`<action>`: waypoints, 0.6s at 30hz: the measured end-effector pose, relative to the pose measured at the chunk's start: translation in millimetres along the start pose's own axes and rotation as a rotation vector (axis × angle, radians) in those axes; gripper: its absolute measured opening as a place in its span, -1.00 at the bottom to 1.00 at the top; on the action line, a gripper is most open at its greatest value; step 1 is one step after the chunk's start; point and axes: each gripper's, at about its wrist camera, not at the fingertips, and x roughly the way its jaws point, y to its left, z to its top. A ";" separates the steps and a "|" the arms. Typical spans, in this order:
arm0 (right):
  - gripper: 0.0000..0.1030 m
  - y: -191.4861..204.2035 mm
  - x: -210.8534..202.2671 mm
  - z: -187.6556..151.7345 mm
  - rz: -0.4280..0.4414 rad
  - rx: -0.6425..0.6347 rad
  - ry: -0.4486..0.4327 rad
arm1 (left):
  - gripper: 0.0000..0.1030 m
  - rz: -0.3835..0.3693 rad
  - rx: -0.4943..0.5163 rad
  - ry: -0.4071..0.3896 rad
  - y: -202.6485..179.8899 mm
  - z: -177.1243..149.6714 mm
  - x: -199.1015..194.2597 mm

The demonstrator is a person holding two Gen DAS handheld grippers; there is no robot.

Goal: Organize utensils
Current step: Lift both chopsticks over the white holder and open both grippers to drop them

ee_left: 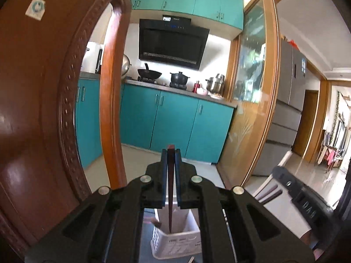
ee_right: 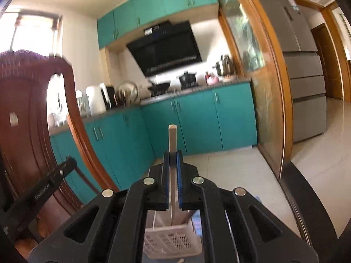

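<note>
Left gripper [ee_left: 170, 153]: jaws closed down to a narrow slit on a dark reddish-brown wooden chopstick [ee_left: 170, 188]. The stick stands nearly upright between the blue pads; its square butt shows just above the jaw tips, and its thin end hangs below them.

Right gripper [ee_right: 172, 153]: jaws likewise pinched narrow, on a pale cream square-section chopstick [ee_right: 172, 138]. Its butt stands well clear above the jaw tips; the lower part runs down out of sight behind the jaws.

Key relation: each stick's long axis is close to vertical, and a white slotted plastic utensil basket [ee_left: 177, 244] sits directly below the jaws in both wrist views. In the left view the dark stick's tip appears level with or just inside the basket mouth; exact depth not readable. Right view is blurred; whether the pale tip is inside the rim cannot be told. Neither hand is clearly the nearer.

Judgement: both sticks sit over the basket, so the coming move is a vertical one, with the sticks kept plumb and off the rim.

Clearance: carved brown wooden chair back [ee_left: 43, 109] crowds the left gripper's left side. The two grippers are near each other. More chopsticks lie on a white surface to the left gripper's right. Teal kitchen cabinets [ee_left: 175, 120] well apart, beyond open floor.
</note>
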 end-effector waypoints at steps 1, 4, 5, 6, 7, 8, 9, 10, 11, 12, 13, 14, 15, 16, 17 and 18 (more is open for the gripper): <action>-0.87 1.8 3.4 -4.7 -0.001 -0.008 0.015 | -0.86 0.000 0.011 0.011 -0.6 -2.1 0.5; -0.87 8.9 4.9 -20.3 0.000 -0.028 0.060 | -0.85 -0.007 0.034 0.038 0.0 -8.3 5.0; -0.87 9.6 5.0 -23.7 -0.002 -0.030 0.068 | -0.85 -0.007 0.040 0.043 -0.3 -9.2 7.0; -0.87 9.4 4.2 -27.8 -0.006 -0.035 0.079 | -0.85 -0.005 0.047 0.049 0.6 -10.8 6.4; -0.87 8.9 2.8 -30.7 -0.008 -0.038 0.090 | -0.85 -0.005 0.047 0.052 2.0 -11.9 5.6; -0.86 7.9 0.3 -32.3 -0.009 -0.037 0.099 | -0.85 -0.014 0.042 0.058 4.0 -12.8 3.5; -0.78 7.5 -0.8 -31.8 -0.010 -0.034 0.102 | -0.79 -0.022 0.038 0.059 5.4 -10.7 2.5; -0.72 6.3 -6.2 -31.0 -0.009 -0.032 0.103 | -0.72 -0.033 0.035 0.058 7.5 -10.5 -1.4; -0.58 5.8 -8.8 -30.0 -0.005 -0.033 0.102 | -0.57 -0.043 0.033 0.055 9.1 -10.8 -5.9; -0.52 5.0 -17.6 -29.4 0.001 -0.039 0.092 | -0.47 -0.056 0.032 0.047 10.2 -10.1 -11.3; -0.50 4.8 -28.1 -30.4 0.004 -0.050 0.077 | -0.44 -0.068 0.034 0.035 11.4 -9.2 -18.0; -0.47 5.1 -36.2 -33.2 0.004 -0.061 0.067 | -0.38 -0.073 0.036 0.025 13.1 -8.9 -23.2; -0.42 5.2 -49.2 -36.5 0.002 -0.078 0.045 | -0.36 -0.081 0.035 0.008 14.5 -8.1 -29.6; -0.42 4.5 -61.5 -42.2 0.006 -0.088 0.023 | -0.35 -0.090 0.029 -0.015 17.3 -7.5 -37.7; -0.42 3.3 -70.0 -47.8 0.011 -0.092 0.008 | -0.35 -0.093 0.016 -0.038 21.4 -9.3 -46.6; -0.42 1.7 -80.4 -58.4 0.019 -0.097 0.002 | -0.35 -0.095 0.003 -0.053 24.6 -11.7 -53.8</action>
